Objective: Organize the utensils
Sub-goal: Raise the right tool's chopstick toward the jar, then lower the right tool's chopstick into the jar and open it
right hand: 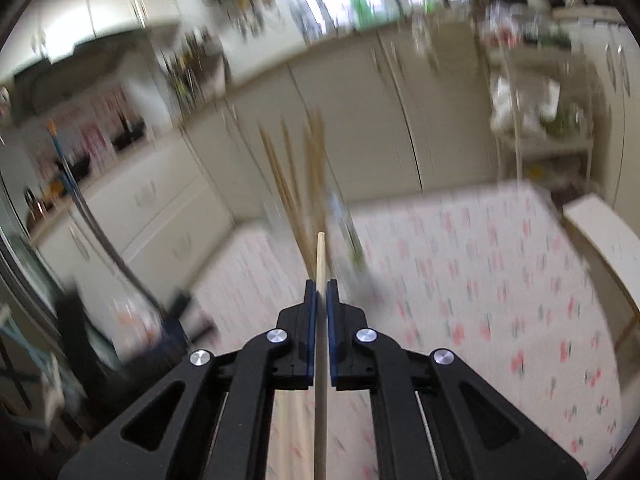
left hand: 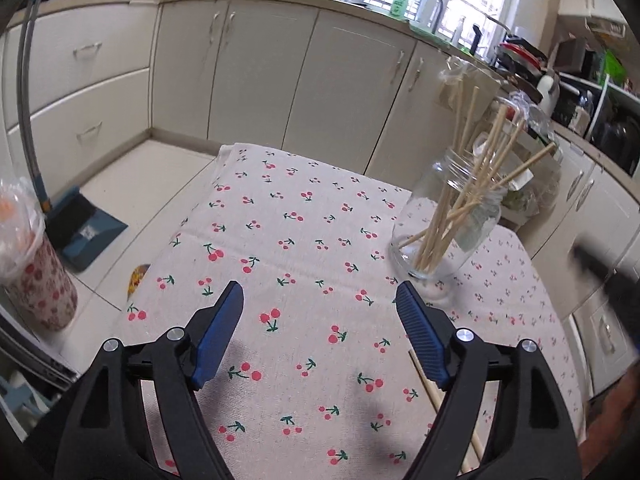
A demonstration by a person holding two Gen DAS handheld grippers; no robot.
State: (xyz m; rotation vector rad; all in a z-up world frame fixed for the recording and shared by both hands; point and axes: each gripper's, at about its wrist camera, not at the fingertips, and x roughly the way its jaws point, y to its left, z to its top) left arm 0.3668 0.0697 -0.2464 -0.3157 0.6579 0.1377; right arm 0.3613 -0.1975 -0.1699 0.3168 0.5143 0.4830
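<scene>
A clear glass jar (left hand: 444, 220) stands on the cherry-print tablecloth (left hand: 304, 240) at the right, with several wooden chopsticks (left hand: 476, 184) leaning in it. My left gripper (left hand: 320, 296) is open and empty above the cloth, to the near left of the jar. A loose chopstick (left hand: 432, 392) lies on the cloth under its right finger. My right gripper (right hand: 321, 288) is shut on a wooden chopstick (right hand: 320, 256) that points forward. In the blurred right wrist view the jar's chopsticks (right hand: 296, 184) stand just beyond its tip. The right gripper shows in the left wrist view as a dark blur (left hand: 608, 276).
A patterned cup with a plastic lid (left hand: 36, 264) stands at the left. A dustpan and broom (left hand: 80, 228) rest on the floor by the cream cabinets (left hand: 256, 76). A wire shelf (right hand: 536, 128) stands at the far right. A white block (right hand: 600, 232) sits by the table's right edge.
</scene>
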